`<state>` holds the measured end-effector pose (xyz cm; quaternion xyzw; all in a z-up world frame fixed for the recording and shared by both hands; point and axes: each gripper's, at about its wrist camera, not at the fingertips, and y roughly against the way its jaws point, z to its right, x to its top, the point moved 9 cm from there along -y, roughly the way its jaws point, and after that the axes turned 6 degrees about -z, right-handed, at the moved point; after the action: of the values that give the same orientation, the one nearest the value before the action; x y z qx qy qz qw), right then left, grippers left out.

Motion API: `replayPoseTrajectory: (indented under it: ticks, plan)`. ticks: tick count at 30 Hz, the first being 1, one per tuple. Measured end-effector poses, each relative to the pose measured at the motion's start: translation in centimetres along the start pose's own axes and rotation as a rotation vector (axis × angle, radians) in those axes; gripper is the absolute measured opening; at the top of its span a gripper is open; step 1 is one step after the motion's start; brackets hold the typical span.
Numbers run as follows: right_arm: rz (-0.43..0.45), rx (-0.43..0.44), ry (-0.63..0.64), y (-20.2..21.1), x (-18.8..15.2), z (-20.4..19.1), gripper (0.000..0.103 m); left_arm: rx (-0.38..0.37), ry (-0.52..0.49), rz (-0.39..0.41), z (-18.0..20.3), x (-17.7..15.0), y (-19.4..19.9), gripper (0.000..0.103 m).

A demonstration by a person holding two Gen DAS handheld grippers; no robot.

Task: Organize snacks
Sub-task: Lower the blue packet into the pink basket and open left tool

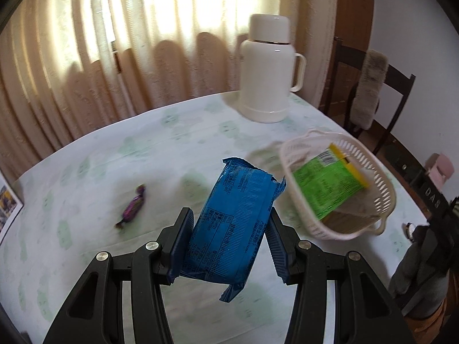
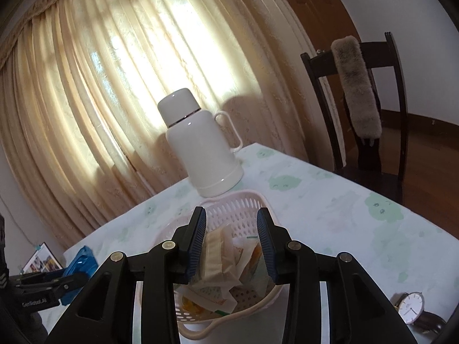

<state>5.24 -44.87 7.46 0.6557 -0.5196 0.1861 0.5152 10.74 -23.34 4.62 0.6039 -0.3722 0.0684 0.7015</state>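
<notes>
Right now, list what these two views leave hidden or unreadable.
- Blue plastic snack packet: print blurred in the left wrist view; nearly hidden by the left gripper in the right wrist view.
- Pale perforated plastic basket: contents partly behind the right gripper.
- Wristwatch: strap cut off at the edge.

Small print on the blue foil snack packet (image 1: 238, 223) too blurred to read, pale pink perforated plastic basket (image 1: 381, 200) motion-smeared near the table's right edge, its near rim (image 2: 198, 331) behind the gripper frame, framed photo (image 1: 7, 206) cut by the left border, white-faced wristwatch (image 2: 411, 308) strap running off the lower right corner.
</notes>
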Motion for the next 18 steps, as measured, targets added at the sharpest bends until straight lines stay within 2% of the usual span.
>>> replayPoseTrajectory:
  ticks: [9, 14, 16, 18]
  plan:
    - [-0.001, 0.016, 0.008, 0.3, -0.1, -0.2, 0.039, -0.065, -0.039, 0.002, 5.4, 2.9, -1.8, 0.047]
    - [0.008, 0.023, -0.008, 0.6, 0.1, 0.1, 0.039, -0.138, 0.026, -0.029, 7.2, 4.3, -3.6, 0.047]
    - [0.009, 0.026, -0.007, 0.6, 0.2, 0.1, 0.039, -0.175, 0.050, -0.058, 7.7, 4.5, -4.3, 0.056]
    - [0.015, 0.028, -0.007, 0.8, 0.2, 0.1, 0.039, -0.202, 0.067, -0.073, 7.8, 4.4, -4.5, 0.060]
